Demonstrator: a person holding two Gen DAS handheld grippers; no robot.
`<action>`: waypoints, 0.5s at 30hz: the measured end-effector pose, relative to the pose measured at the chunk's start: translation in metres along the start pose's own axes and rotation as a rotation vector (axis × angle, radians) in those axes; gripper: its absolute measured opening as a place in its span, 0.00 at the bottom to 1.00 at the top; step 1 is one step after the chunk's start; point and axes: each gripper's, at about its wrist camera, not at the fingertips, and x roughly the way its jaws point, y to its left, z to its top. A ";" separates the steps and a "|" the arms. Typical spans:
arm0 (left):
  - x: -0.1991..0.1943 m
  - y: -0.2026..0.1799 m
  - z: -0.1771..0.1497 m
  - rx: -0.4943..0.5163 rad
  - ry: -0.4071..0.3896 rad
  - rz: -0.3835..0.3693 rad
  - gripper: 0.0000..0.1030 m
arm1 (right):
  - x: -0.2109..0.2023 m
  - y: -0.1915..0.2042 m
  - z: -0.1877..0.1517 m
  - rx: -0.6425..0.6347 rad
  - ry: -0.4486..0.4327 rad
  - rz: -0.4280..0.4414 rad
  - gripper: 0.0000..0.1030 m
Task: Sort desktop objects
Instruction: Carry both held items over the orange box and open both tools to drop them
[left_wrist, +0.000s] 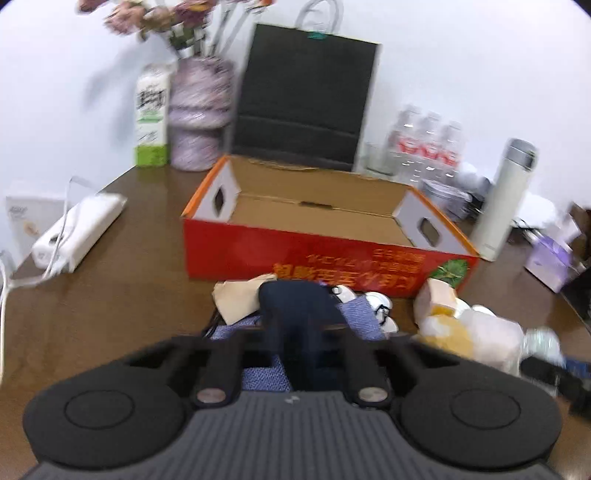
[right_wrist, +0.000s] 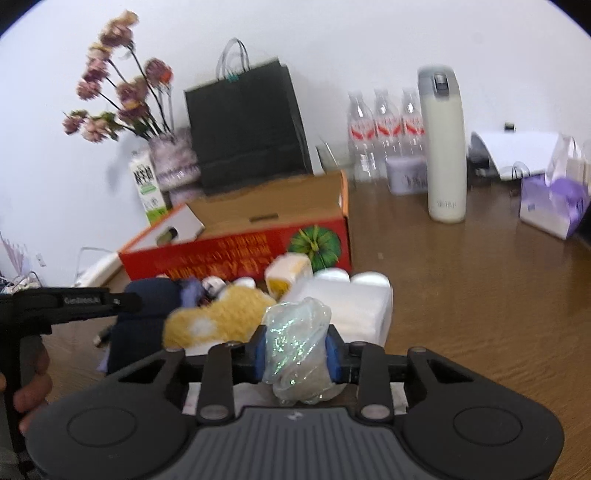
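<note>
**Op:** Fingers (right_wrist: 334, 354) on the right gripper (right_wrist: 295, 356) are pinched on a crumpled clear iridescent plastic bag (right_wrist: 295, 350); the blue pads press it from both sides and it bulges above and below them. The left gripper (left_wrist: 300, 332) has its fingers (left_wrist: 274, 325) narrowed on a dark navy soft cloth item (left_wrist: 299, 306); blur hides the exact contact, but the item fills the gap.

**Obs:** Where do the loads sit relative to the target?

**Op:** Both are low over the clutter pile on the brown wooden bench (right_wrist: 480, 295). Just beyond the pile stands the open red cardboard box with tan lining (left_wrist: 325, 236), interior bare as far as visible. The pile touches or nearly touches its near wall.

**Obs:** Neighbours?

**Op:** A yellow knitted piece (right_wrist: 218, 317) and a white foam block (right_wrist: 354, 306) are just beside the bag. A blue woven cloth (left_wrist: 362, 314) lies under the navy item.

**Obs:** Handling notes?

**Op:** My judgement: lift each load straight up before heading for the box, so the blue cloth is not dragged along. Clear the near wall with margin. The bag is slippery, so keep the squeeze firm. Release well inside, away from the white flap with the handle hole (left_wrist: 221, 192). The tall white thermos flask (right_wrist: 443, 147) is well apart, so little risk.
</note>
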 end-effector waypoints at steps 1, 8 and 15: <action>0.000 0.000 -0.001 0.006 0.005 0.008 0.01 | -0.004 0.001 0.002 -0.001 -0.015 0.002 0.29; 0.036 -0.010 -0.008 -0.016 0.112 0.108 1.00 | -0.017 0.005 0.001 0.016 -0.033 0.016 0.30; 0.049 -0.027 -0.009 0.012 0.147 0.100 0.68 | -0.020 0.005 -0.007 0.016 -0.024 0.016 0.30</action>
